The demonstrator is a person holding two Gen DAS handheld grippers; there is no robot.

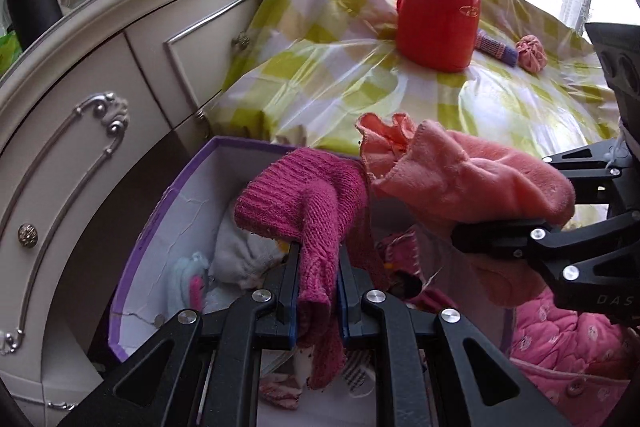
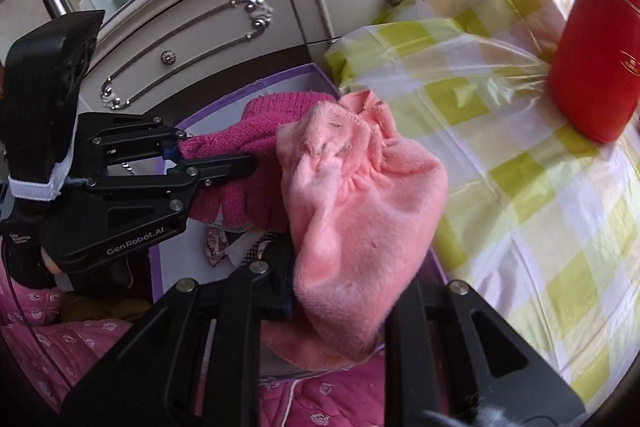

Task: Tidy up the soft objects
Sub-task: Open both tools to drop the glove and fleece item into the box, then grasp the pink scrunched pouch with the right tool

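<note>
Left gripper (image 1: pixel 316 291) is pinched on a magenta knit glove (image 1: pixel 308 211), pads biting low on the knit so the cuff and fingers flop over above the jaws; right gripper (image 2: pixel 340 291) is clamped on a pink fleece mitten (image 2: pixel 360 195), gathered cuff hanging free past the fingertips. Both pieces are held side by side, touching, over the open purple-rimmed box (image 1: pixel 168 195) that already has small soft items in it, next to the checked tablecloth (image 1: pixel 328 39). Handling, my read: both featherweight, fully limp, no crush risk, fleece a bit slicker than the knit. Grip a bunched fold mid-body, not an edge; loose knit loops may snag a pad on release.
</note>
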